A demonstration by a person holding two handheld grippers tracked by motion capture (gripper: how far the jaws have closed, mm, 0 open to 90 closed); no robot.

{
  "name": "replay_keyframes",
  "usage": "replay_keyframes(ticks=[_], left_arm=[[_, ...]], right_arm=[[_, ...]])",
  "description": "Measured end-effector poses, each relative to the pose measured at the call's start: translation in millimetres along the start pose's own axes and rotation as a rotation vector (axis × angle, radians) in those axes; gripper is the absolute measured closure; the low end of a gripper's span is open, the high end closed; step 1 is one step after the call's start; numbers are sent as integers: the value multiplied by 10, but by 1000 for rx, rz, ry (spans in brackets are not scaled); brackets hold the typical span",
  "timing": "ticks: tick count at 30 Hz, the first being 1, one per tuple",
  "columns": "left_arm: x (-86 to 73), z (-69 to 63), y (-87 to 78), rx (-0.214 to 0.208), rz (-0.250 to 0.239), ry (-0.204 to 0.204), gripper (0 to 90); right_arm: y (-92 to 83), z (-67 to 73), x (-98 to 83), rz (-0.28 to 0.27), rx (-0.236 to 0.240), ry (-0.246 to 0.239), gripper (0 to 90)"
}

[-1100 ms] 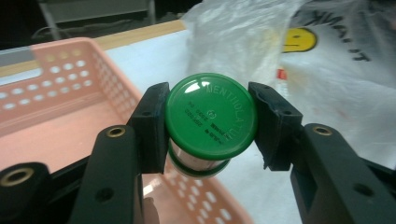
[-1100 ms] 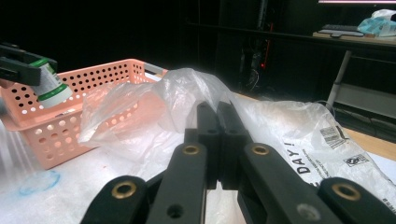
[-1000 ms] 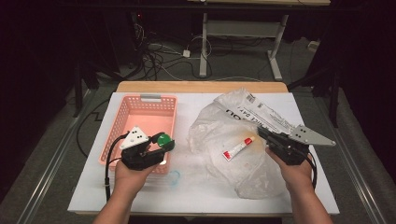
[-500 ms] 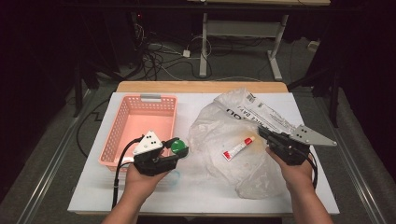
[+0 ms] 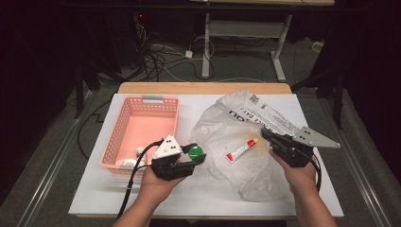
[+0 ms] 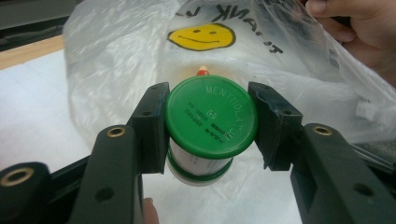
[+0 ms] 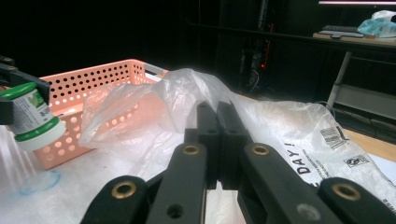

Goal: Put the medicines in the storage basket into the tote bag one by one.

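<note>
My left gripper (image 5: 193, 155) is shut on a small white jar with a green lid (image 5: 196, 152), held just right of the pink basket (image 5: 142, 100) and left of the clear plastic bag (image 5: 222, 135). In the left gripper view both pads clamp the jar (image 6: 210, 123) by its lid, and the bag's mouth (image 6: 140, 60) lies right behind it. A red-and-white tube (image 5: 241, 150) lies inside the bag. My right gripper (image 5: 267, 137) is shut on the bag's right edge; in the right gripper view its jaws (image 7: 217, 109) meet with film bunched at the tips.
The basket (image 7: 93, 79) holds a couple of small items (image 5: 138, 151) near its front wall. A white sheet covers the table (image 5: 108, 189), with a faint blue mark (image 7: 39, 182) on it. Dark floor, cables and desk legs lie beyond the far edge.
My left gripper has carried the green-lidded jar rightward, from over the basket's front corner to the bag's left side. The right gripper and the bag have stayed put.
</note>
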State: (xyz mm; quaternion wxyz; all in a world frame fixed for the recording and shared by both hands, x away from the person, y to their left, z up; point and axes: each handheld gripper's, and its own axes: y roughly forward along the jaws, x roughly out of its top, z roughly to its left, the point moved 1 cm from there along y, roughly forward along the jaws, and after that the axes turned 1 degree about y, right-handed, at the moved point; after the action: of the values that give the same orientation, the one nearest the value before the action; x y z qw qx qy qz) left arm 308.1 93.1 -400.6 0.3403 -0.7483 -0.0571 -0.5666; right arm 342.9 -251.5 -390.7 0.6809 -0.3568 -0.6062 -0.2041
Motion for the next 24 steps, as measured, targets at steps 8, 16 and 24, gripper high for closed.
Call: replay_keyframes(ticks=[8,16,24], left_arm=[[86,-60,364,-44,14,3,499],[171,-155,677,-70,28,10,498],[240,-239,978,-79,24,22,498]], right_arm=[[-5,2,-5,4,-4,-2,900],[-14,-2,-3,-2,-3,4,900],[-33,-2,11,-7,-6,2,900]])
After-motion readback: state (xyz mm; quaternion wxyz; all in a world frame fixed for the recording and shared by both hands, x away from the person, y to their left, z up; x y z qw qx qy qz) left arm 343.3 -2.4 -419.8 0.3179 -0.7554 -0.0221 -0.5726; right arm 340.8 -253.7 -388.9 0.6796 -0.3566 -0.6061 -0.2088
